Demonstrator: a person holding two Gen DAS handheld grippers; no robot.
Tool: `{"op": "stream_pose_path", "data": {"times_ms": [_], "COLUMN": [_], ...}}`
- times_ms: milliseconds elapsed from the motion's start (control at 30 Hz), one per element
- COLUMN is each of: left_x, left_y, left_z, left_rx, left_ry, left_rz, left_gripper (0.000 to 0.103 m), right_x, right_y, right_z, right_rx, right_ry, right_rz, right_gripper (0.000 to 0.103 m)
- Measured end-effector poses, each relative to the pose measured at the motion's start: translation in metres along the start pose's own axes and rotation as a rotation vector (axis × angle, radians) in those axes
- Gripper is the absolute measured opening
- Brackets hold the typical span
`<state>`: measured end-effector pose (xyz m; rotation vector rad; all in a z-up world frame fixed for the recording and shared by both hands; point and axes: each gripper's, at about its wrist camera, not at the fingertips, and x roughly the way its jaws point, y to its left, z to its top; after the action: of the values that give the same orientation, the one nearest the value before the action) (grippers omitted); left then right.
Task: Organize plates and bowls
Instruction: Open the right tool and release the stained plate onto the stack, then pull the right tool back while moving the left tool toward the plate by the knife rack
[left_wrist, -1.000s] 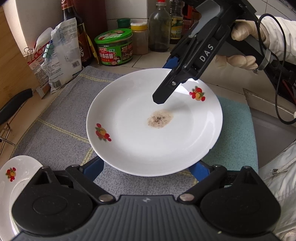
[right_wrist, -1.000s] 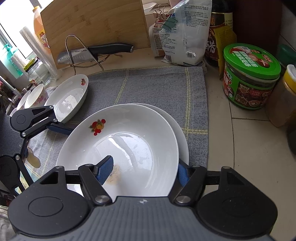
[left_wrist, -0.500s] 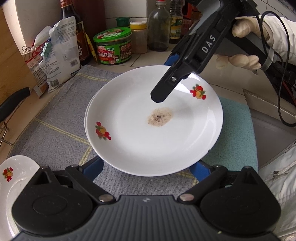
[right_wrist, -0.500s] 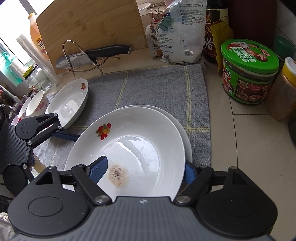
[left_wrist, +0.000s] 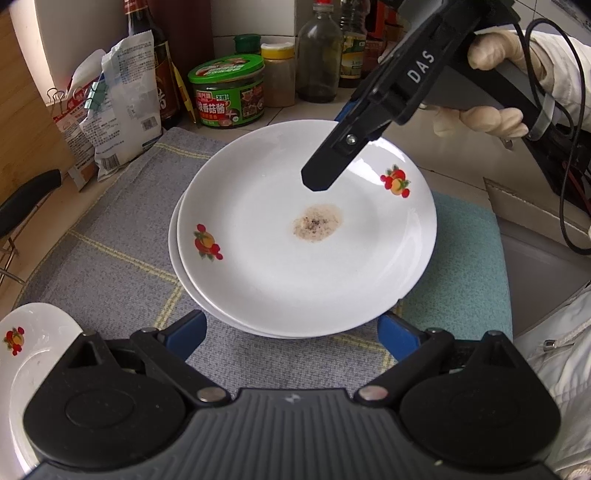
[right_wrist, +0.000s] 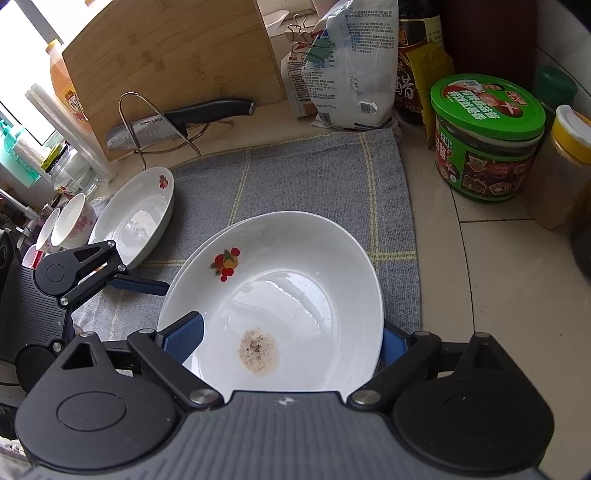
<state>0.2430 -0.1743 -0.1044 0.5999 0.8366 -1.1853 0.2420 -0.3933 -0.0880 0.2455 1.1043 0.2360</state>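
Observation:
A white plate with fruit prints and a brown food stain (left_wrist: 306, 236) lies on a second white plate (left_wrist: 181, 266) on the grey cloth. It also shows in the right wrist view (right_wrist: 280, 295). My right gripper (right_wrist: 291, 339) is open, its blue fingers straddling the near rim of the top plate. From the left wrist view the right gripper (left_wrist: 332, 162) reaches over the plate's far side. My left gripper (left_wrist: 291, 332) is open and empty, just short of the stack's near edge. Another white plate (right_wrist: 136, 218) and small bowls (right_wrist: 72, 221) sit at the cloth's left.
A green-lidded jar (right_wrist: 484, 136), yellow-lidded jar (right_wrist: 561, 166), bottles and white bags (right_wrist: 343, 70) line the back. A knife on a wire rack (right_wrist: 177, 122) and a wooden board (right_wrist: 173, 62) stand behind the cloth. A teal cloth (left_wrist: 465, 266) and the sink edge (left_wrist: 535, 236) lie right.
The stained plate has moved down onto the lower plate, whose rim now shows at the left. Both grippers have drawn back a little from the stack.

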Motion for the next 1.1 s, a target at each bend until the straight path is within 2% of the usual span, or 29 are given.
{"op": "stream_pose_path", "data": {"times_ms": [333, 467, 567, 767, 867, 1100], "left_x": [-0.003, -0.005, -0.006, -0.008, -0.011, -0.021], "left_y": [-0.002, -0.004, -0.004, -0.005, -0.006, -0.010], "left_z": [-0.002, -0.003, -0.003, -0.004, -0.004, -0.007], "left_rx": [-0.002, -0.004, -0.003, 0.002, 0.000, -0.040], "left_ry": [-0.007, -0.014, -0.017, -0.019, -0.028, -0.062], "left_rz": [0.004, -0.001, -0.003, 0.005, 0.021, 0.077], "left_gripper": [0.099, 0.099, 0.099, 0.099, 0.099, 0.099], "right_x": [-0.004, -0.007, -0.009, -0.013, -0.015, -0.008], "right_y": [-0.001, -0.004, -0.008, 0.000, 0.011, 0.039], "right_z": [-0.001, -0.003, -0.007, -0.007, -0.008, -0.020], "right_rx": [0.011, 0.029, 0.049, 0.007, -0.062, -0.229], "right_ry": [0.001, 0.003, -0.001, -0.019, -0.038, -0.054], "right_rz": [-0.007, -0.035, -0.012, -0.034, -0.097, -0.237], "right_gripper": [0.097, 0.098, 0.098, 0.099, 0.103, 0.103]}}
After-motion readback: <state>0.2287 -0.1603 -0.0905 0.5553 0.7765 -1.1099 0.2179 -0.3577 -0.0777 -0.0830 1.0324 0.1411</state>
